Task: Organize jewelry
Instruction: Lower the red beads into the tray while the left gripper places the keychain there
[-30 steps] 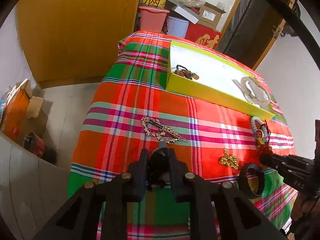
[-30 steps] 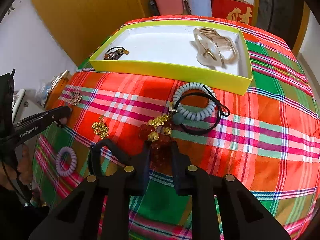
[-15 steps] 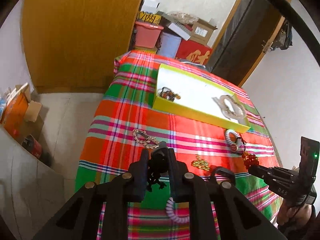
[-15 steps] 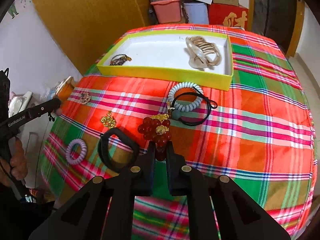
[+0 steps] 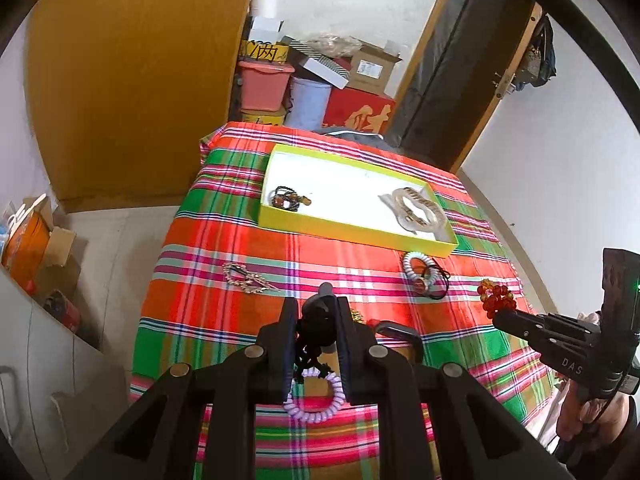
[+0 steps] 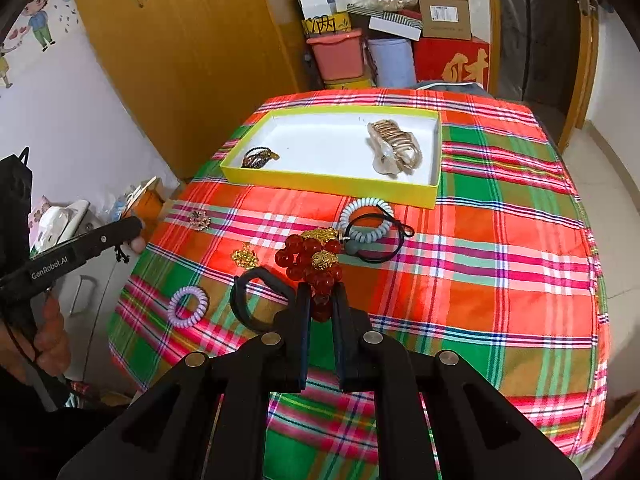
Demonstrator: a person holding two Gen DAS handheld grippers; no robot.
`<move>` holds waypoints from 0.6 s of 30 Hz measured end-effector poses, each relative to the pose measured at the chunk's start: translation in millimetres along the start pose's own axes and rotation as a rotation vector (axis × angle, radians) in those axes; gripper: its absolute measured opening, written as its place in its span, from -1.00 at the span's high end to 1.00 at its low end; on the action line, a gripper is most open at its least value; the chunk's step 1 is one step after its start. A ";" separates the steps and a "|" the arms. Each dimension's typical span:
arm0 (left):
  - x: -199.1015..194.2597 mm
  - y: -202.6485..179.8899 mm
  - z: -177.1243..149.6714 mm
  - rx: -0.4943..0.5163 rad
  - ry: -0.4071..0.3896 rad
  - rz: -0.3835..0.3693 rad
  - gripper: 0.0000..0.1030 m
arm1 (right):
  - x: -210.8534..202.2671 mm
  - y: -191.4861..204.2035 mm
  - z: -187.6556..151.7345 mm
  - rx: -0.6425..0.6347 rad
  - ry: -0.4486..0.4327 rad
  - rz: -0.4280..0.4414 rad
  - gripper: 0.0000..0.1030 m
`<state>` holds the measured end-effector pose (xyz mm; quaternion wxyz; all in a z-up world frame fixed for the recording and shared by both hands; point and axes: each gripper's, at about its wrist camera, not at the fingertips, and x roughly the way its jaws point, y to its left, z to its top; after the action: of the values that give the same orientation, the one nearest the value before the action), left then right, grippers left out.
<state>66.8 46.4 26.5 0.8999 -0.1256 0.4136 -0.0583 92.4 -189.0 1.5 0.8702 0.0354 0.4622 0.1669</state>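
the right gripper is clamped on the red bead bracelet, whose cluster with gold beads now hangs clear of the plaid tablecloth instead of lying on it as it did a second ago. the left gripper is closed on a small dark hair piece with a black charm dangling below; that too has come up off the cloth. both pieces are lifted, so in my judgement the carry to the yellow tray comes next. from the right wrist the tray sits at 12 o'clock, holding a gold claw clip and a dark beaded bracelet. still on the cloth: a pale coil hair tie at 1 o'clock, a lilac coil tie at 9 o'clock, a gold charm, a small brooch and a black ring.
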 end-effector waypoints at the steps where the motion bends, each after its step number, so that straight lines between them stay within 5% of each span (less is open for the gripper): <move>1: 0.1 -1.2 1.1 0.003 0.000 0.000 0.65 | -1.3 -0.4 0.8 0.001 -0.003 -0.001 0.81; 18: 26.5 -8.8 36.7 0.040 -0.007 0.001 0.65 | 6.8 -22.0 43.7 -0.007 -0.044 -0.043 0.81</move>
<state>111.9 38.9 32.5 0.9037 -0.1077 0.4093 -0.0655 137.2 -203.5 16.2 0.8837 0.0262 0.4429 0.1492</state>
